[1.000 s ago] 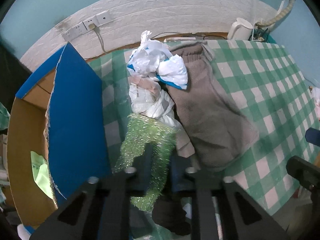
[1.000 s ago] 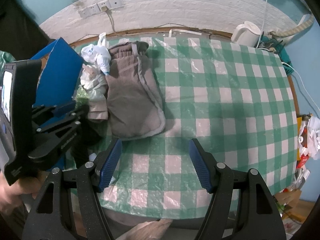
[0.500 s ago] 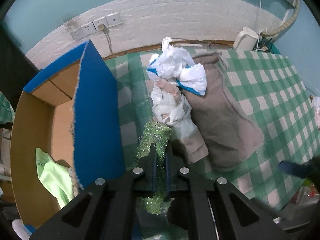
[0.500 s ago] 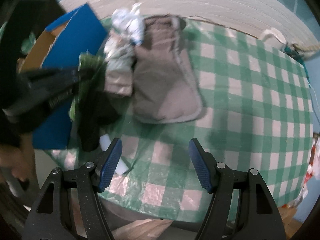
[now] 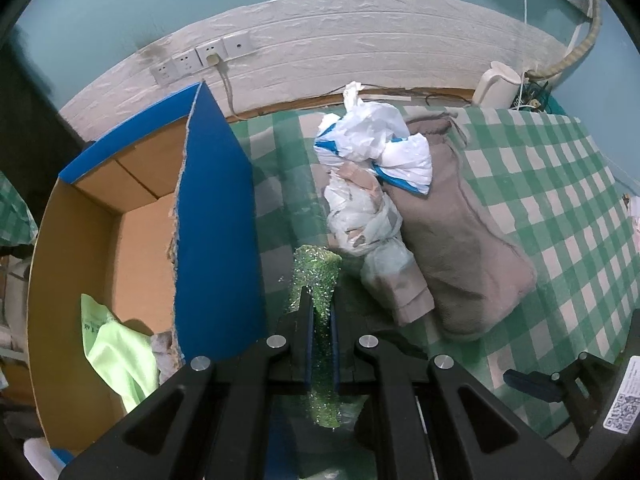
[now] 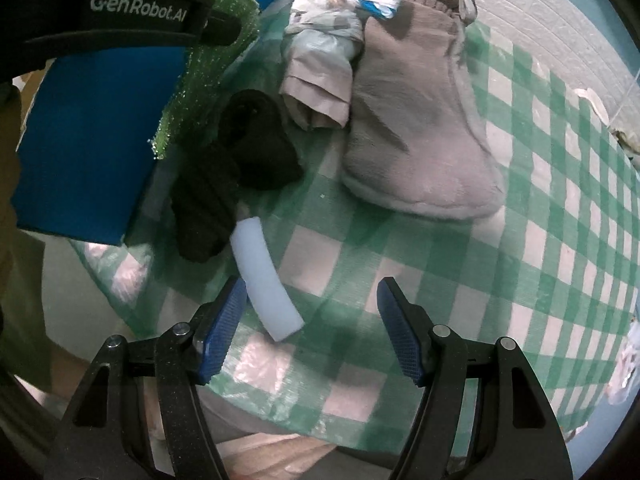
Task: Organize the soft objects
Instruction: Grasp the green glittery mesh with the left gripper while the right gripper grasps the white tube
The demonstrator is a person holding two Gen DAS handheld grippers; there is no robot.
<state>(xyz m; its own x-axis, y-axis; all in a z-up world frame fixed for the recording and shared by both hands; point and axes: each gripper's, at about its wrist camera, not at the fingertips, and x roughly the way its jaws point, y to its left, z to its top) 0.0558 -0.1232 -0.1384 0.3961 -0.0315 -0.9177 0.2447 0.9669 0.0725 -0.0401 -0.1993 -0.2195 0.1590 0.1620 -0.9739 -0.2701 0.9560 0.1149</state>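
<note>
My left gripper (image 5: 320,304) is shut on a glittery green cloth (image 5: 316,276) and holds it above the table beside the blue-sided cardboard box (image 5: 216,224); the cloth also shows in the right wrist view (image 6: 200,68). My right gripper (image 6: 312,312) is open and empty over the table's front edge, with a white foam strip (image 6: 264,276) by its left finger. A black knitted item (image 6: 232,168), a beige folded cloth (image 6: 316,92), white plastic bags (image 5: 372,148) and a grey-brown fleece garment (image 5: 464,236) lie on the checked cloth.
The open box holds a light green cloth (image 5: 116,352). A white kettle (image 5: 496,88) and cables stand at the table's back right. Wall sockets (image 5: 200,60) are on the white brick wall. The green checked tablecloth (image 6: 560,240) stretches to the right.
My left gripper closed on the green glittery cloth and lifted it up beside the box. My right gripper swung left and down over the foam strip and black item, staying open.
</note>
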